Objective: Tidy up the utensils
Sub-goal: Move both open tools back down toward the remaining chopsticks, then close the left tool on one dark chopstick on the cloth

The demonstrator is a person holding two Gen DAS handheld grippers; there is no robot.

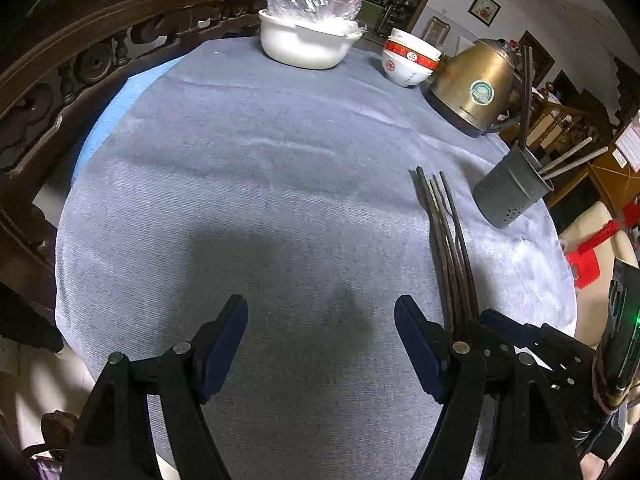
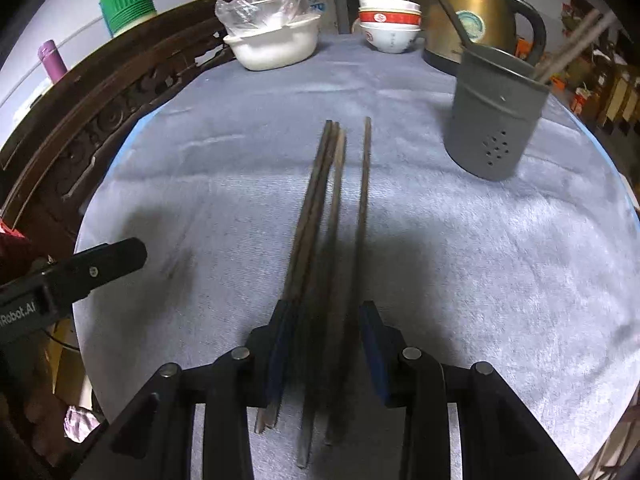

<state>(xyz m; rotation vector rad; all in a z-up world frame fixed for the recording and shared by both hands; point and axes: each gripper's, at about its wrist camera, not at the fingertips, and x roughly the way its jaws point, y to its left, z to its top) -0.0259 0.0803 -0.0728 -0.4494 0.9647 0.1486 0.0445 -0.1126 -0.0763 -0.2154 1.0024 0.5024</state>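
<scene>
Chopsticks (image 2: 320, 248), four dark wooden ones, lie lengthwise on the grey cloth (image 1: 248, 184) that covers our desk, their far tips pointing toward the bowls at the back; in the right wrist view their near ends run between the two blue pads of our right tongs (image 2: 326, 344); the left pad touches the leftmost pair, while the right pad sits just beside the outermost stick, and whether it presses on it we cannot tell; the jaws are half closed around the bundle, and the sticks appear to rest on the cloth rather than hang in a firm grip. From the left wrist view we see the same bundle (image 1: 448, 248) just to the right of our left tongs (image 1: 320, 320), outside its jaws; those jaws stand wide apart over bare cloth with nothing between them. The right tongs (image 1: 520, 344) show there as a black frame at the near end of the sticks, right beside the left tongs' right finger.

A grey perforated utensil holder (image 2: 496, 120) stands upright on the cloth, to the right of the sticks and well beyond both tongs; a few utensils already lean out of its top. Behind it we see a brass-coloured kettle (image 2: 472, 4), a stack of red and white bowls (image 2: 390, 24), and a white pot (image 2: 272, 44) with a plastic bag on it.
</scene>
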